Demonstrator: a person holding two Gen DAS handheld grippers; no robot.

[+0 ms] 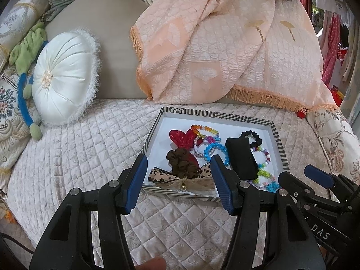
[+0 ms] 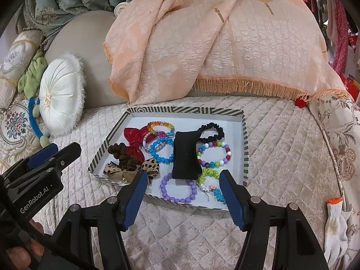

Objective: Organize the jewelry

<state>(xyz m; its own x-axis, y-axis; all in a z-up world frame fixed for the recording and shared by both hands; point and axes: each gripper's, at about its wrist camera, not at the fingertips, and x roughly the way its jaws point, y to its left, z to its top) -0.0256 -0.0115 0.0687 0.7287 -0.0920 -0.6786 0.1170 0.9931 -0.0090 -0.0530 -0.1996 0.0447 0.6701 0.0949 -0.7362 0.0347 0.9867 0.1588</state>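
Nearest the cameras, both grippers hover over the quilted sofa seat (image 2: 281,135) short of the tray's front edge, holding nothing: left gripper (image 1: 177,180) with jaws spread, right gripper (image 2: 182,191) likewise spread. All the jewelry lies inside the striped tray (image 2: 245,135), none on the seat. Front edge: purple bead bracelet (image 2: 177,190) dead ahead between the right jaws, lime bracelet (image 2: 208,175) beside it toward the front right corner; leopard bow (image 1: 180,177) at the front left corner, straight ahead of the left jaws. Mid-tray: black pad (image 2: 186,155), long axis running front to back, overlapping the purple bracelet; brown scrunchie (image 2: 123,155) and red bow (image 2: 135,141) along the left edge, blue bracelet (image 2: 160,150) between. Far side: black scrunchie (image 2: 212,130), orange bracelet (image 2: 160,126). Pieces touch and overlap, little bare floor except the back strip. Open seat lies left, right and in front. Whether this jumble is sorted or awaiting sorting, cannot tell. Beyond: round white cushion (image 2: 59,99), peach throw (image 2: 225,45).
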